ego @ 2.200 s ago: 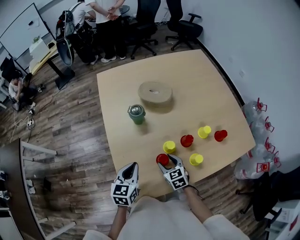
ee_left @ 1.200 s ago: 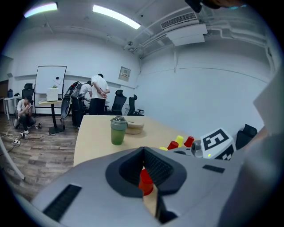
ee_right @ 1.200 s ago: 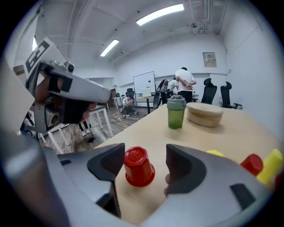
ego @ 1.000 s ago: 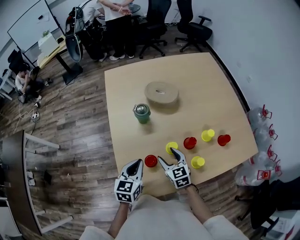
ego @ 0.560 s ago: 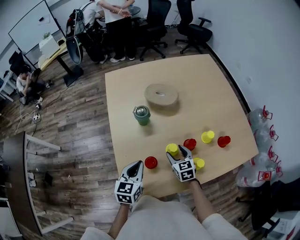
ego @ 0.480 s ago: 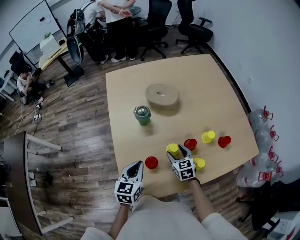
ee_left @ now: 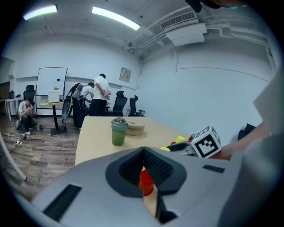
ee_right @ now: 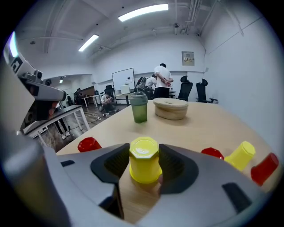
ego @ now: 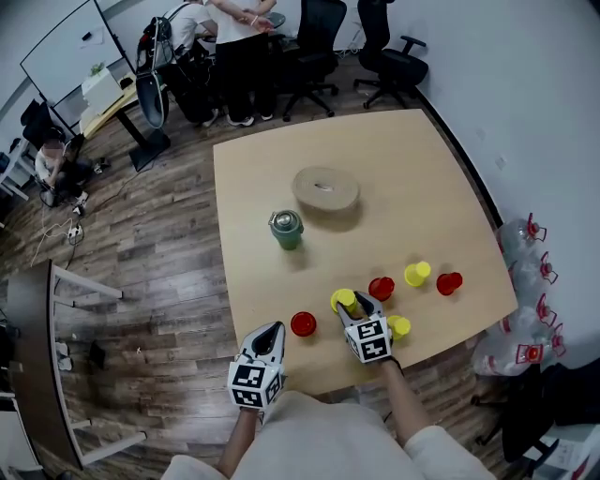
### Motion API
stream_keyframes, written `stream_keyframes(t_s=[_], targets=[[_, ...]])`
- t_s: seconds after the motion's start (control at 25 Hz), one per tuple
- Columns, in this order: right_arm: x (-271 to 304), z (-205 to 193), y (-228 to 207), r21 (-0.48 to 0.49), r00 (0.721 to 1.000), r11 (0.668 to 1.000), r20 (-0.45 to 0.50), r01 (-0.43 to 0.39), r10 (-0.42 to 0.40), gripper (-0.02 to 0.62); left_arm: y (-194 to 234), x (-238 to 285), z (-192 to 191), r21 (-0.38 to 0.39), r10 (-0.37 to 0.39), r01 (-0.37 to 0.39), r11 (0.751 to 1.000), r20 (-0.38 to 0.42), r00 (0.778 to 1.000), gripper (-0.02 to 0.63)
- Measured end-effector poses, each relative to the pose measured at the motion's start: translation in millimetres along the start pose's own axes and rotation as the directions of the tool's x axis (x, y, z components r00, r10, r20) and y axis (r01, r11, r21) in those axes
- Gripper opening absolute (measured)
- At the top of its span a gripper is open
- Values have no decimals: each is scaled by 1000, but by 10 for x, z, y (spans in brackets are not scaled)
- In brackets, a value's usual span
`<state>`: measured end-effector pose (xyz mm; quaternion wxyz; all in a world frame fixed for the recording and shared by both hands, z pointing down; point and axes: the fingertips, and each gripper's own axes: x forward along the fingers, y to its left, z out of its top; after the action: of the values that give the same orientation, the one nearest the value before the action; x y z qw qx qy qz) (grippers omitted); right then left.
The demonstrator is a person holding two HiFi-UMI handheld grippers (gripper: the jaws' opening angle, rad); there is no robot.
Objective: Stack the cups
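Right tongs (ee_right: 145, 153), just closing, grip an upturned yellow cup (ee_right: 143, 167); left tongs (ee_left: 143, 150) narrow.

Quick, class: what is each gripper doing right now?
Left gripper: shut, empty; red cup stands beyond its tips.
Right gripper: jaws have just been closing, now gripping the upside-down yellow cup.

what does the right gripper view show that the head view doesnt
Only the right gripper view: the right gripper up close, its jaws, which have just been closing, pressing both sides of an upside-down yellow cup; also the ceiling lights. Only the head view: a second yellow cup just beside that gripper, and clear bottles by the wall. Both: the green tumbler, the round beige box, the red cup off to the left, and people near the chairs.
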<state>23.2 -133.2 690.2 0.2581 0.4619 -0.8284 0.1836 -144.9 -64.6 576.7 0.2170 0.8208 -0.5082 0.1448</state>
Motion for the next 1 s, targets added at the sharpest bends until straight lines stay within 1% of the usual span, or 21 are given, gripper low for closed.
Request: stream_keyframes(t_s=[0.12, 0.36, 0.52, 0.68, 0.88, 1.0], targets=[[-109, 22, 175, -25, 999, 999, 24, -38, 39, 209, -13, 17, -1, 0, -3, 3, 1000, 2, 1000, 11], [-178, -21, 479, -79, 995, 993, 29, -88, 90, 209, -43, 31, 9, 3, -9, 9, 1000, 2, 1000, 11], [-131, -210, 573, -61, 993, 991, -17, -117, 116, 209, -48, 24, -5, 1, -7, 7, 1000, 0, 1000, 11], [-83, -258, 609, -59, 992, 990, -32, -125, 123, 209, -12, 2, -22, -2, -1, 1, 1000, -1, 1000, 11], [-57, -295, 599, -62, 993, 992, -36, -114, 112, 210, -1, -8, 0, 2, 1, -1, 1000, 3, 1000, 11], [-67, -258, 645, -61, 991, 990, -27, -129, 127, 213, 4, -19, 5, 5, -3, 3, 1000, 1, 1000, 11]])
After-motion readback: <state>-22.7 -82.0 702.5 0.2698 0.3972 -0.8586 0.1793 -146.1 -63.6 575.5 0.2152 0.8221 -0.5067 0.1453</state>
